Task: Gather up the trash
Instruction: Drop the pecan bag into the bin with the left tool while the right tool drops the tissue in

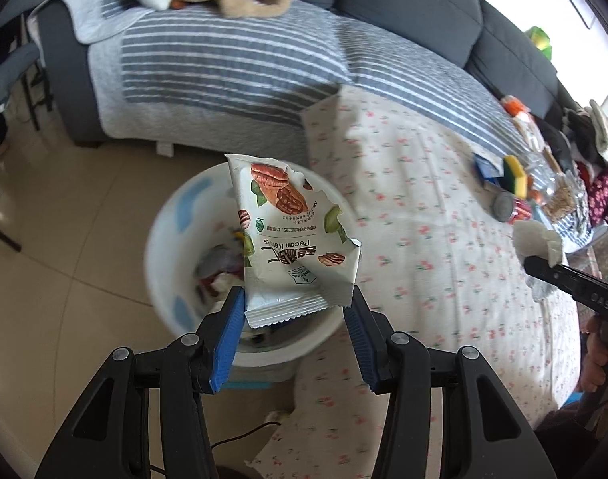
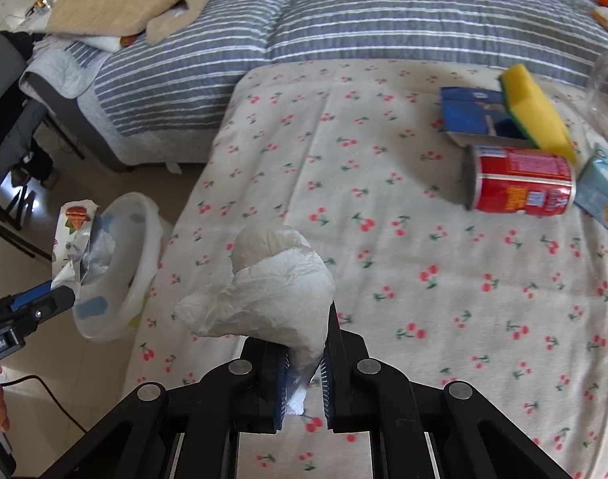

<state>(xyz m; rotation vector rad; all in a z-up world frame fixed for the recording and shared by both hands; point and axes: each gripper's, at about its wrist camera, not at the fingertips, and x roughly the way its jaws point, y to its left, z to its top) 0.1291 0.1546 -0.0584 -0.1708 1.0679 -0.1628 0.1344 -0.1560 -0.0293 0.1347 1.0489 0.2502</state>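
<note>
I am holding a torn nut packet (image 1: pixel 292 235) in my half-open left gripper (image 1: pixel 294 311) over the part-filled bin (image 1: pixel 164 247), my right gripper (image 2: pixel 304 363) clamping a crumpled tissue (image 2: pixel 272 283), while a can (image 2: pixel 519 183), sponge (image 2: pixel 535 107) and cartons are waiting on the cloth (image 2: pixel 384 279).

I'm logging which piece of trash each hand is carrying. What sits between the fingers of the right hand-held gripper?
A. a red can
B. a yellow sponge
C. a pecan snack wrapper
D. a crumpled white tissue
D. The right hand-held gripper is shut on the crumpled white tissue, while the pecan snack wrapper is in the left hand-held gripper, and the red can and yellow sponge lie on the cherry-print cloth.
</note>
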